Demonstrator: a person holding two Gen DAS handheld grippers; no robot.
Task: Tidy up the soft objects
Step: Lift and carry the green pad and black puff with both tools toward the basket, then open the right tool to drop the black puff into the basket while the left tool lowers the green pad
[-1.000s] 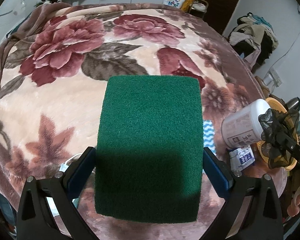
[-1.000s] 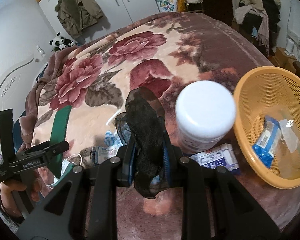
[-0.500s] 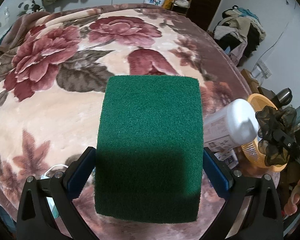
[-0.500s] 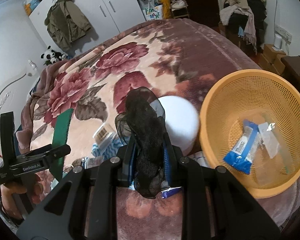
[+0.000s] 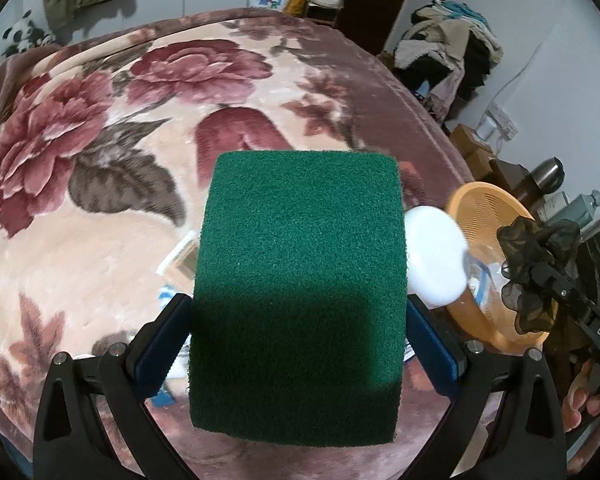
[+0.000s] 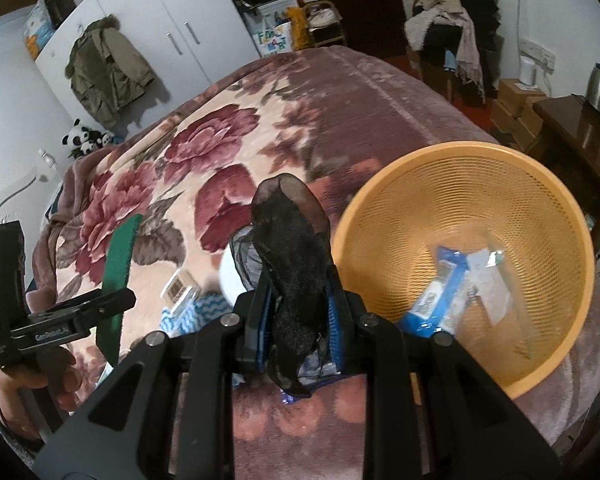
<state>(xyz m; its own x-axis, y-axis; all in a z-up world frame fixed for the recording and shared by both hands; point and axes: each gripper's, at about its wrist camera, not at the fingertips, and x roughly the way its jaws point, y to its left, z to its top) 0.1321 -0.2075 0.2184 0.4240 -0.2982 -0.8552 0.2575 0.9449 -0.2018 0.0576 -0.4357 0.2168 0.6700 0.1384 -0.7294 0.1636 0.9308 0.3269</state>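
The green pad (image 5: 298, 296) sits clamped flat between my left gripper's (image 5: 298, 334) fingers, above the floral blanket (image 5: 100, 184). My right gripper (image 6: 298, 312) pinches a black stocking (image 6: 294, 264) beside the orange basket (image 6: 380, 216), which holds blue packets (image 6: 436, 300); a white jar (image 5: 434, 256) stands near the basket.

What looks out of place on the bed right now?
A white jar and small packets lie loose on the blanket beside the orange basket instead of in it. Nothing looks spilled or damaged.
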